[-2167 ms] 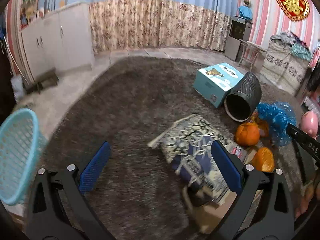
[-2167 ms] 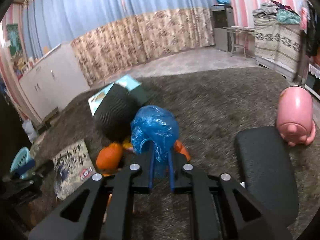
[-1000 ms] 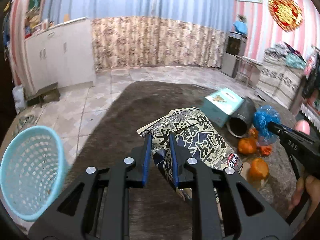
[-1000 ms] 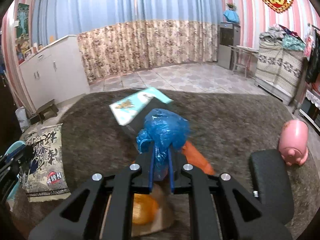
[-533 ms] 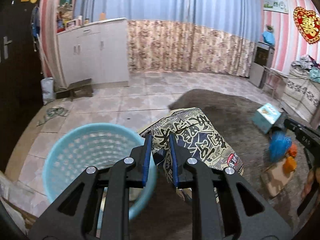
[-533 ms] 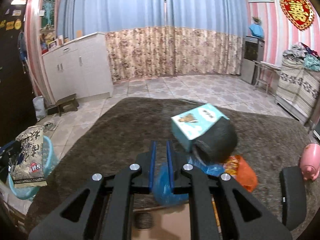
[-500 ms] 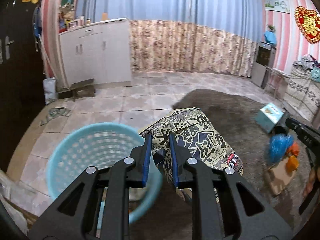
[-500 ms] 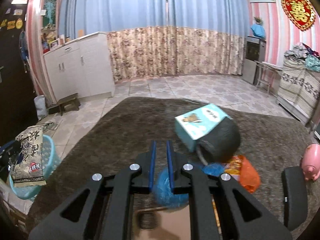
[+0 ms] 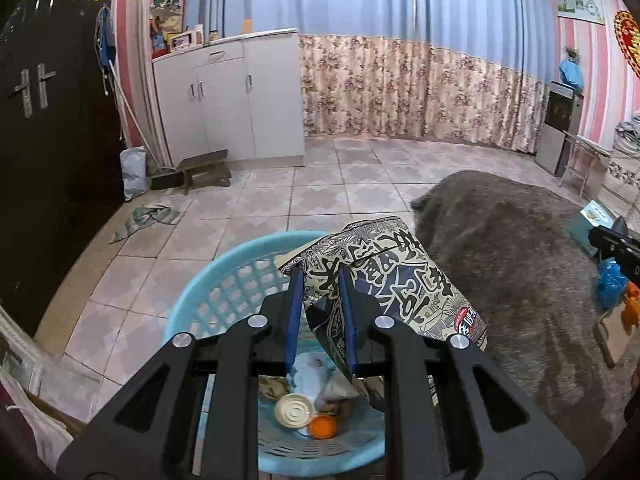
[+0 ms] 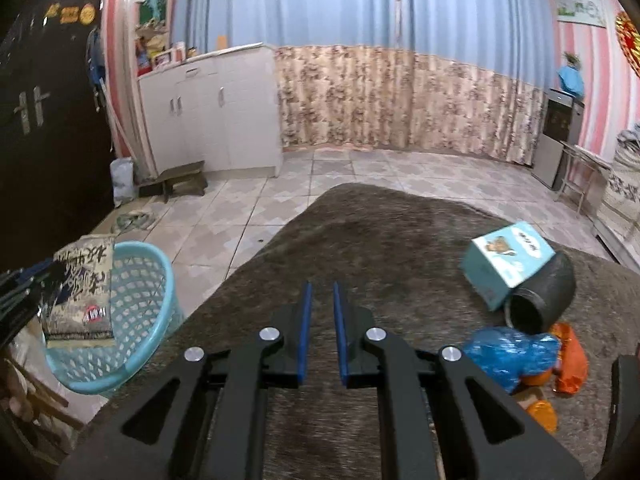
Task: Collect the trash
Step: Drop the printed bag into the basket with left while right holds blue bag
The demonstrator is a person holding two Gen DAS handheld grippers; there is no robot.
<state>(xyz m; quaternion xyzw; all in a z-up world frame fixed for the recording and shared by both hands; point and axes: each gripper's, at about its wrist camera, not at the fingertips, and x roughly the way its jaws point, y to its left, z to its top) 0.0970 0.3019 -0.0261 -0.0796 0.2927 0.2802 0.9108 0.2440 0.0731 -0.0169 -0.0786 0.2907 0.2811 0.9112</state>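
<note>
Since the earlier frames, we have carried the black-and-cream printed snack bag (image 9: pixel 392 276) off the grey shag carpet (image 9: pixel 520 280) to a position over the light-blue plastic lattice basket (image 9: pixel 224 280), and the crumpled blue plastic bag (image 10: pixel 508 354) has dropped from our right gripper (image 10: pixel 320 334) back onto the carpet. Our left gripper (image 9: pixel 320 312) pinches the snack bag by its upper corner, so the bag hangs free above the basket opening, ready for release. Inside the basket lie a cream round lid (image 9: pixel 295 410) and an orange cap (image 9: pixel 323 427). Our right gripper's tongs stand narrow, a small gap between them, gripping nothing. Beside the blue bag remain a teal cardboard box (image 10: pixel 506 262), a black ribbed cylinder (image 10: pixel 540 300) and orange wrappers (image 10: pixel 572 360), which we judge to be the trash left to collect.
</note>
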